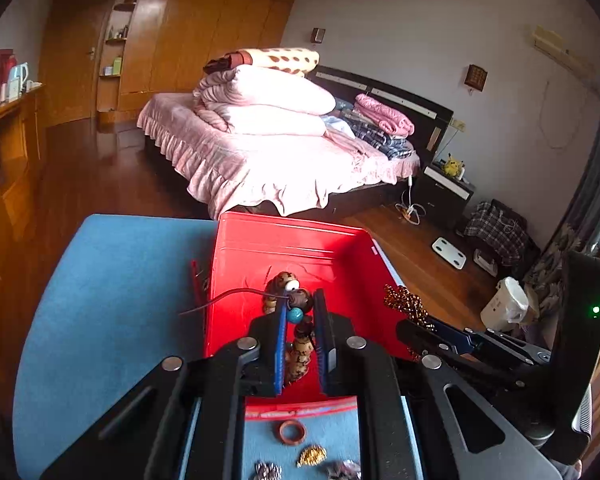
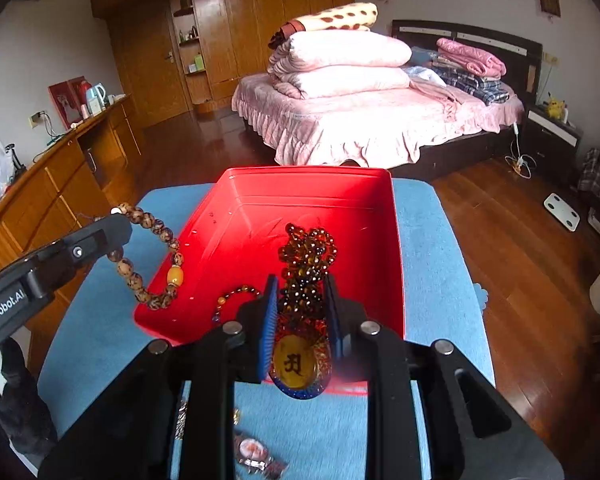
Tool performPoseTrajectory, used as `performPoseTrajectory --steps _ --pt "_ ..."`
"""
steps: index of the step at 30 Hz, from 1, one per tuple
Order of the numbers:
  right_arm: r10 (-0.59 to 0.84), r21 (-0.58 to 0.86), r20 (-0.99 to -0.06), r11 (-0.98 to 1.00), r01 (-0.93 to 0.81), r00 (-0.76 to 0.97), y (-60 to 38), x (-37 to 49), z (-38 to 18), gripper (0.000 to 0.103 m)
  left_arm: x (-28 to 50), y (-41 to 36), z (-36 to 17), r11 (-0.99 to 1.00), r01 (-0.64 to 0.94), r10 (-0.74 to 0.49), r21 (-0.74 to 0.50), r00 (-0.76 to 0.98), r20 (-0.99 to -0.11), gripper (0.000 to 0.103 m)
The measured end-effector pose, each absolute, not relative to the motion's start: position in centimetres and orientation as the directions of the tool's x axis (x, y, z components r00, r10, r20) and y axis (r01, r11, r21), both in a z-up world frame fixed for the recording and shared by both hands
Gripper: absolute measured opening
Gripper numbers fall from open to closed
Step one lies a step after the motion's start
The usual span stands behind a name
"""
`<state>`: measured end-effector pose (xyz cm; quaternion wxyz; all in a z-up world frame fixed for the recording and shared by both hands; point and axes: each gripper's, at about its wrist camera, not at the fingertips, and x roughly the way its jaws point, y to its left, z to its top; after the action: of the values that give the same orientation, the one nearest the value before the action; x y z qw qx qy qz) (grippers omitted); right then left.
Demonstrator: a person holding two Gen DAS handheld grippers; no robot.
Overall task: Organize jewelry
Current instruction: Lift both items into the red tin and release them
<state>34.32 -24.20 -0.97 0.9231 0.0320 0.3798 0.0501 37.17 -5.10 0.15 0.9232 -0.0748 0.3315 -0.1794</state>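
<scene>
A red box (image 1: 284,248) (image 2: 312,200) stands open on a blue-covered table (image 1: 120,280) (image 2: 432,248). My left gripper (image 1: 300,300) (image 2: 118,226) is shut on a spotted wooden bead bracelet (image 1: 300,352) (image 2: 152,276), which hangs over the box's left rim. Over the box's near part, my right gripper (image 2: 302,284) (image 1: 412,326) is shut on a dark amber bead necklace (image 2: 308,252) (image 1: 404,304). Its round yellow pendant (image 2: 300,360) dangles between the fingers. A small bead bracelet (image 2: 236,296) lies inside the box.
Loose on the blue cover near me are a brown ring (image 1: 292,432), a gold leaf piece (image 1: 311,455), silvery pieces (image 1: 268,470) and a watch (image 2: 256,454). Beyond the table are a pink bed (image 2: 380,120), wooden floor and a wooden cabinet (image 2: 60,184) on the left.
</scene>
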Motion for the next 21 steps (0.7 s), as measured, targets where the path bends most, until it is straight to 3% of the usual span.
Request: performPoseTrajectory --steps 10,12,14,18,21 --pt "0.122 0.114 -0.751 0.992 -0.055 0.649 -24.8 38.6 -4.6 0.024 41.9 -6.5 -4.2 0.944 0.249 -0.329 -0.216 0.669 -0.667 0.013" --pt "0.111 0.106 -0.748 0.993 -0.047 0.654 -24.8 39.0 -4.7 0.031 42.3 -6.6 -4.8 0.951 0.237 -0.307 -0.198 0.675 -0.671 0.021" --pt "0.096 0.091 -0.741 0.995 -0.043 0.665 -24.9 39.2 -4.5 0.038 42.3 -6.6 -5.1 0.957 0.226 -0.289 -0.182 0.681 -0.673 0.04" --pt "0.063 0.057 -0.724 0.998 -0.031 0.687 -25.1 38.5 -4.1 0.053 41.5 -5.9 -4.9 0.959 0.218 -0.284 -0.183 0.696 -0.66 0.047" --pt "0.044 0.037 -0.698 0.999 -0.026 0.714 -25.3 37.0 -3.6 0.061 39.9 -5.0 -4.3 0.961 0.209 -0.275 -0.178 0.722 -0.635 0.06"
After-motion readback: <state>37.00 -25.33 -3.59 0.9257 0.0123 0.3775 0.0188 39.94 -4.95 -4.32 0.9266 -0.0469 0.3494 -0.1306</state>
